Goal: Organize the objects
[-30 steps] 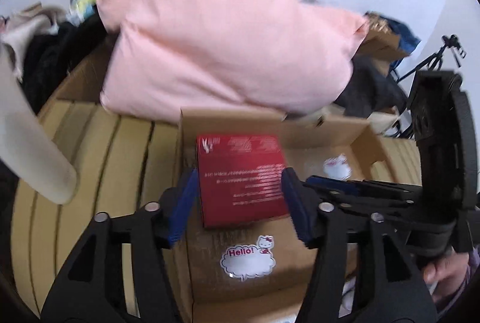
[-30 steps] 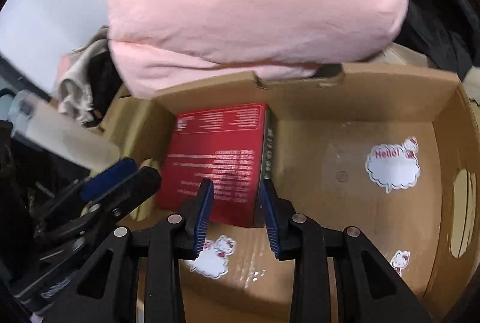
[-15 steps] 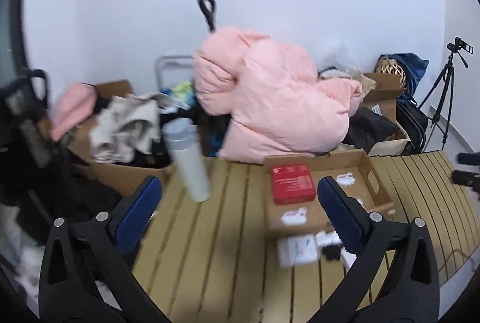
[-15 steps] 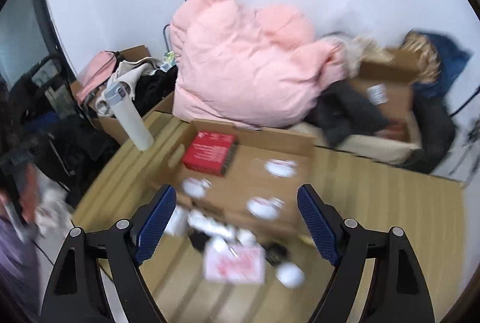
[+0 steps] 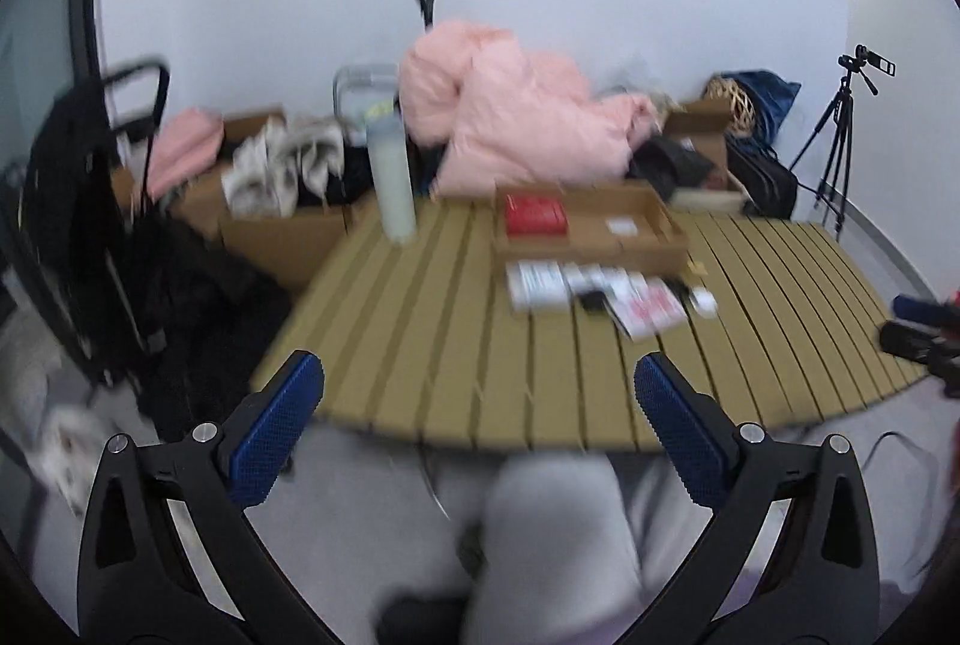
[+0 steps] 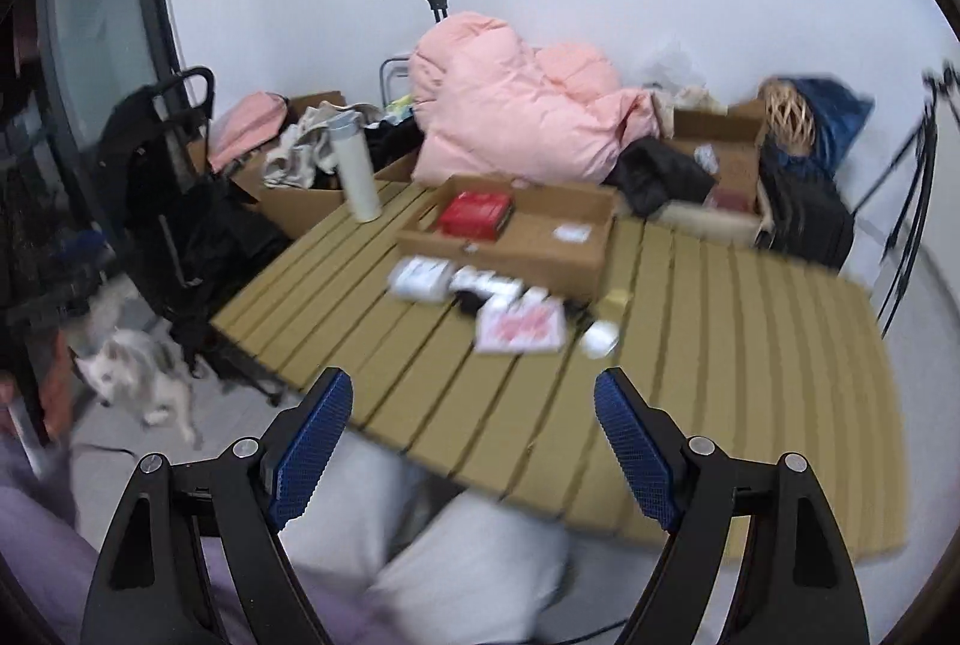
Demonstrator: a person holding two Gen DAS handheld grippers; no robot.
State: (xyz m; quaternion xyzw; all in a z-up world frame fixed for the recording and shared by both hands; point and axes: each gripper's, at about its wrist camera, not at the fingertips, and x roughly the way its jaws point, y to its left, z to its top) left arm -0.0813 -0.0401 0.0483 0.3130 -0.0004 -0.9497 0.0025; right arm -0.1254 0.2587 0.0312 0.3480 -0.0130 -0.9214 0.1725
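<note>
Both the left gripper (image 5: 477, 408) and right gripper (image 6: 473, 432) gape wide and empty, well short of the cardboard tray (image 6: 543, 249) on the bench (image 6: 720, 345). The red box (image 6: 474, 215) lies inside the tray; loose packets (image 6: 519, 324) sit just before it — a hurried reach could sweep them off the bench edge.

Left tool (image 5: 479, 390) blue pads spread wide and empty, right tool (image 6: 474, 405) likewise, both angled downward
</note>
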